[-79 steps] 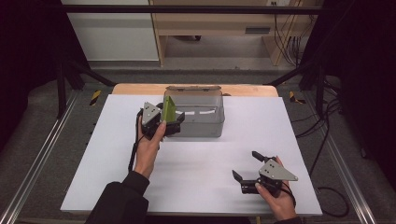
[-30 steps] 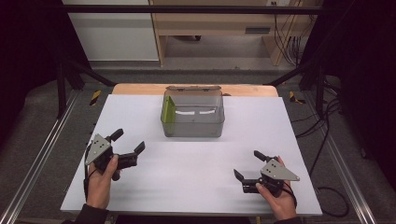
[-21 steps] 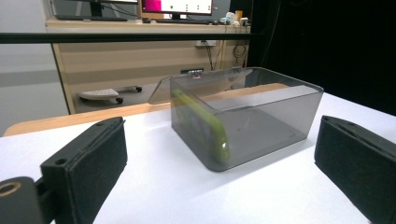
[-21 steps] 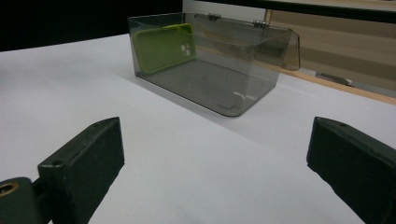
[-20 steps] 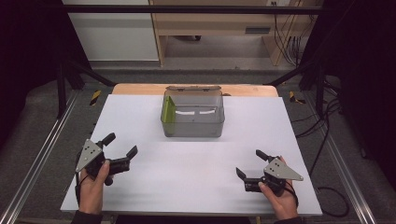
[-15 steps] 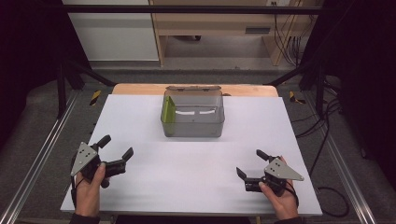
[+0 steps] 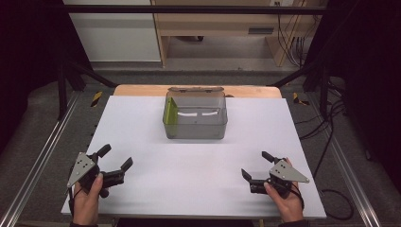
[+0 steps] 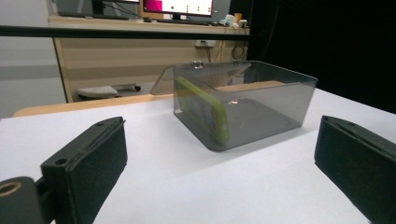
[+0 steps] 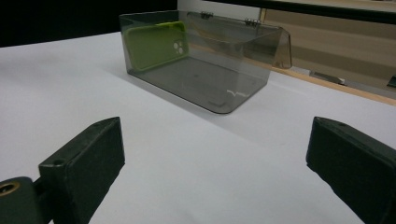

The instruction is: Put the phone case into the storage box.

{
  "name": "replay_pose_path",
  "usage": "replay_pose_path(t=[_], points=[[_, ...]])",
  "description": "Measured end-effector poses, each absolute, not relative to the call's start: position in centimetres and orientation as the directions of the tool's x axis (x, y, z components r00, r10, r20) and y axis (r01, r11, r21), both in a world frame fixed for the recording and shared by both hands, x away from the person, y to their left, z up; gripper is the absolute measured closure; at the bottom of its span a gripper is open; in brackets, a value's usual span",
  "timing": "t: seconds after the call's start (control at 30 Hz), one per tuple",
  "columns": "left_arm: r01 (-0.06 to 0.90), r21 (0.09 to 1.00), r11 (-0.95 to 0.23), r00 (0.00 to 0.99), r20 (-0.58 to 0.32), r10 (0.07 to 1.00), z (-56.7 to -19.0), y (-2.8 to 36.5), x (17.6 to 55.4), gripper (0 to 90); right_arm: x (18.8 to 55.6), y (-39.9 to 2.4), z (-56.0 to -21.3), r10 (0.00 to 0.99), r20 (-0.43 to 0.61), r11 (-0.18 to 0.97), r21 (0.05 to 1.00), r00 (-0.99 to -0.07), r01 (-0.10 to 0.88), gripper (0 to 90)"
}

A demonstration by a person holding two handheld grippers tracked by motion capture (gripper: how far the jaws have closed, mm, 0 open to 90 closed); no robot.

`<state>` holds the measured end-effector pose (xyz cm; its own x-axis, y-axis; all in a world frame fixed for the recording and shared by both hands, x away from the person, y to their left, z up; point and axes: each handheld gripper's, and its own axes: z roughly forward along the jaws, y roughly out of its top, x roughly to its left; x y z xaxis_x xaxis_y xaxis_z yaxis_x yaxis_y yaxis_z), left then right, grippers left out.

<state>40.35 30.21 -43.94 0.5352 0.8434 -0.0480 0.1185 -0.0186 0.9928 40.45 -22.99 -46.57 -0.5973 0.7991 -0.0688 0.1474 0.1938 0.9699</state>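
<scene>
Your left gripper [image 7: 115,164] and right gripper [image 7: 255,165] both sit low near the worktop's [image 7: 198,161] front corners, fingers spread wide, holding nothing. The green phone case [image 7: 169,113] stands on edge against the left wall inside the clear box [image 7: 196,124], well apart from both.

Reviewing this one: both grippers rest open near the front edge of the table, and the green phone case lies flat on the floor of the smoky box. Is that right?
Not quite. The green phone case does not lie flat: it stands on edge, leaning against one end wall of the smoky box, as the left gripper view shows. The rest holds: the left gripper and right gripper are both open near the front edge of the table.
</scene>
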Motion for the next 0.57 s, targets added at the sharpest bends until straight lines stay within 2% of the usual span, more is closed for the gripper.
replay_pose_path(t=[0.3,0.57], points=[[0.123,0.991,-0.055,0.564,-0.024,0.826,-44.6,28.9,39.7,2.3,40.4,-23.7,-46.4,0.792,-0.055,0.170,0.976,-0.608,0.132,4.4],[0.102,0.992,-0.070,0.571,0.000,0.821,-44.8,28.1,40.5,2.3,40.8,-24.6,-46.6,0.816,-0.038,0.142,0.980,-0.577,0.137,4.4]])
